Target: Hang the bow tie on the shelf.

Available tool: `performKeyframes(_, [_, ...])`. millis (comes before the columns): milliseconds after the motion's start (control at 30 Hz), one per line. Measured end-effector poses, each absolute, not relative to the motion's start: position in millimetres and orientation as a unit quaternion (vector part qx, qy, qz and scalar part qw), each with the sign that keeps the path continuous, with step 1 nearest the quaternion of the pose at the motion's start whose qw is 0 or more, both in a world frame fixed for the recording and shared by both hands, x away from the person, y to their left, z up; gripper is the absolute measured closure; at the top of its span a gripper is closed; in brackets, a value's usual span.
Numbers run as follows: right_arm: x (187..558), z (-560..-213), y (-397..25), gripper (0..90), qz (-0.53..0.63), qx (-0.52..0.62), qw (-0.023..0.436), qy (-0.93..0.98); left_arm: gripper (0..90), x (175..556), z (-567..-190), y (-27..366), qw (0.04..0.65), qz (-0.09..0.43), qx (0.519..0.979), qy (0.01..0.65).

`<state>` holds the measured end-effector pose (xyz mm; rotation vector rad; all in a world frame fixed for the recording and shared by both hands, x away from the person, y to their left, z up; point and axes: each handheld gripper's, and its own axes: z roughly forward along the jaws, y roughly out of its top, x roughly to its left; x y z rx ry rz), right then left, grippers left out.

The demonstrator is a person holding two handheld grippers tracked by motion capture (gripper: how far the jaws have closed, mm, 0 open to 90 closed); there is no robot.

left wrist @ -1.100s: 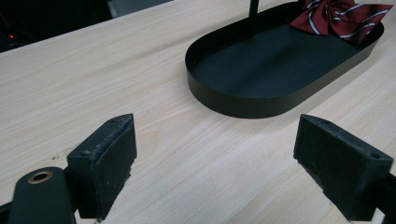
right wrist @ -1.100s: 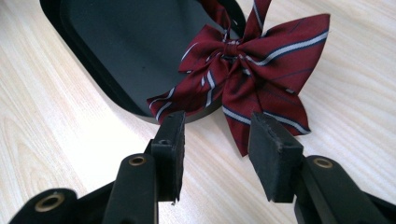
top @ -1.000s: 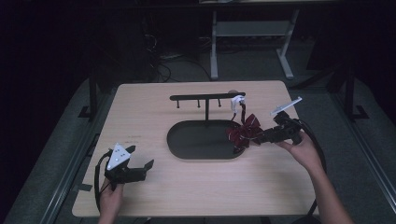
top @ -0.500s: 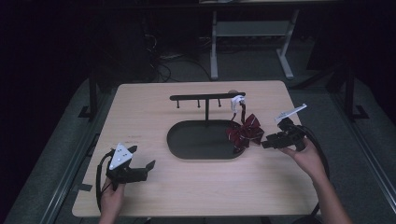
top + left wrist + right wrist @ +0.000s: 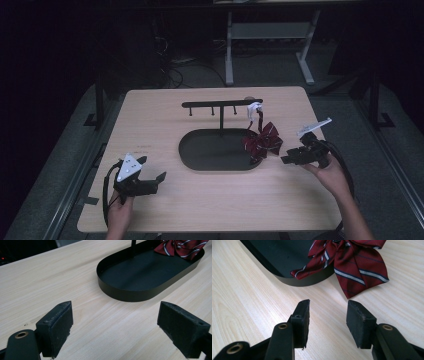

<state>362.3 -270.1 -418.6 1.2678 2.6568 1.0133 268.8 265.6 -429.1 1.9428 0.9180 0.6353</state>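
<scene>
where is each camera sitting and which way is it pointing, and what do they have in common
High view: above the person's side, facing forward and down on the table; forearms, both hands, left tool and right tool show.
Left gripper view: on the left tool, facing across the wood at the black tray; its open jaws show.
Right gripper view: on the right tool, facing the striped bow tie; its open jaws show.
Shared: every view has the tray and bow tie.
</scene>
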Motion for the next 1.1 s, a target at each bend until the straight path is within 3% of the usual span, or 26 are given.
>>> performKeyframes(1100, [326.8, -442.1, -272.8, 50.0, 0.341, 0.409, 0.001, 0.847, 13.0, 267.6, -428.5, 265.5, 0.436, 0.254, 0.782, 0.366])
